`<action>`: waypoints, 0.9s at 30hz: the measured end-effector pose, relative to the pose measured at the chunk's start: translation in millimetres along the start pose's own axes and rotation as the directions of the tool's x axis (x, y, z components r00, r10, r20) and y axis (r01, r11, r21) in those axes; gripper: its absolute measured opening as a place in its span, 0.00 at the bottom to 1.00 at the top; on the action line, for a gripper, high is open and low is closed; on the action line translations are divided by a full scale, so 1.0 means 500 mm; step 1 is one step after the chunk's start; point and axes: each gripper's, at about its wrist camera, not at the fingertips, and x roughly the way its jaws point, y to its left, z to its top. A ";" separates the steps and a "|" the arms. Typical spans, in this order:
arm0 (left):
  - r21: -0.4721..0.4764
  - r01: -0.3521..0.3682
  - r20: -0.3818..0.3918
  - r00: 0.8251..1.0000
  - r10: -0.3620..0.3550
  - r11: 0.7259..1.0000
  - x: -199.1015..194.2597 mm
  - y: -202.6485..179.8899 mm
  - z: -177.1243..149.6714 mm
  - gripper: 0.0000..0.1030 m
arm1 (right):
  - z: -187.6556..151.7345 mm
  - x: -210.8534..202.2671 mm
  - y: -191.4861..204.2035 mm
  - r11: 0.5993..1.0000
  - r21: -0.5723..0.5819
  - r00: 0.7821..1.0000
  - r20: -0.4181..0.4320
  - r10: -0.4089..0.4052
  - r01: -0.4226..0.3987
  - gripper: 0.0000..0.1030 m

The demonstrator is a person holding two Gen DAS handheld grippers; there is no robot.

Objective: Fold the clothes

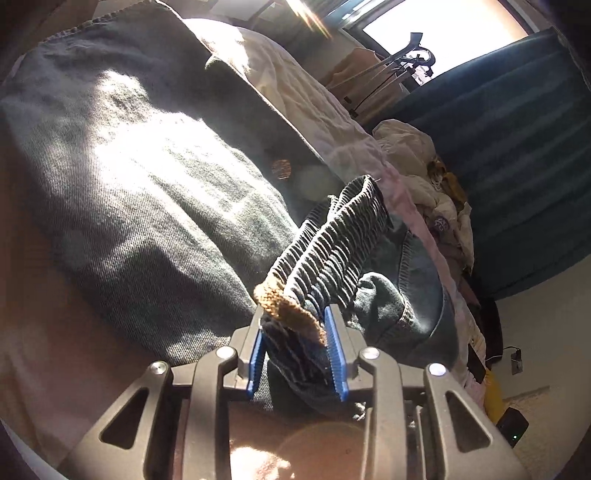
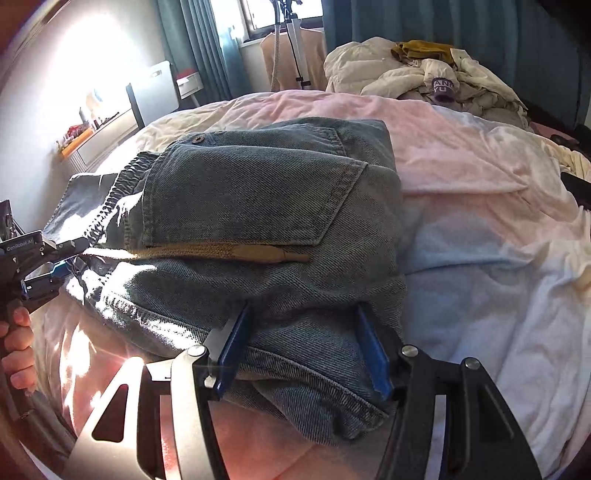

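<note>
The left gripper (image 1: pixel 295 347) is seen at the lower centre of the left wrist view, its blue pads (image 1: pixel 336 354) clamped on the gathered elastic waistband (image 1: pixel 332 243) of a pair of jeans (image 2: pixel 258 206), with the tan drawstring (image 1: pixel 291 310) caught between them. The right gripper (image 2: pixel 303 350) appears at the bottom centre of the right wrist view, its jaws set wide and closed onto a thick folded bundle of denim at the near edge. The jeans are laid, partly folded, on the pale pink and white bedding (image 2: pixel 480 192) in the middle of that view, back pocket (image 2: pixel 325 184) upward. Both ends are probably gripped so that the fabric can be kept taut and aligned for the next fold. No basket or box is visible; unfolded garments are merely heaped in a pile (image 2: pixel 413 74) at the upper right, in front of the teal curtain (image 2: pixel 517 33). A tripod (image 2: pixel 295 44) is seen by the window at the top centre.
</note>
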 end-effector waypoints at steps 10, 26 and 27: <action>-0.247 0.048 0.197 0.980 0.001 0.968 -0.143 0.100 0.010 0.71 | -0.002 -0.009 0.007 1.000 -0.010 1.000 0.002 -0.020 0.020 0.56; -0.621 0.195 0.216 0.974 -0.073 0.759 -0.131 0.313 0.117 0.71 | -0.009 -0.014 -0.015 0.996 0.080 1.000 -0.012 0.028 -0.027 0.56; -0.614 0.224 0.221 0.969 -0.108 0.757 -0.119 0.312 0.128 0.71 | -0.008 -0.016 -0.018 0.995 0.091 0.999 -0.011 0.035 -0.034 0.56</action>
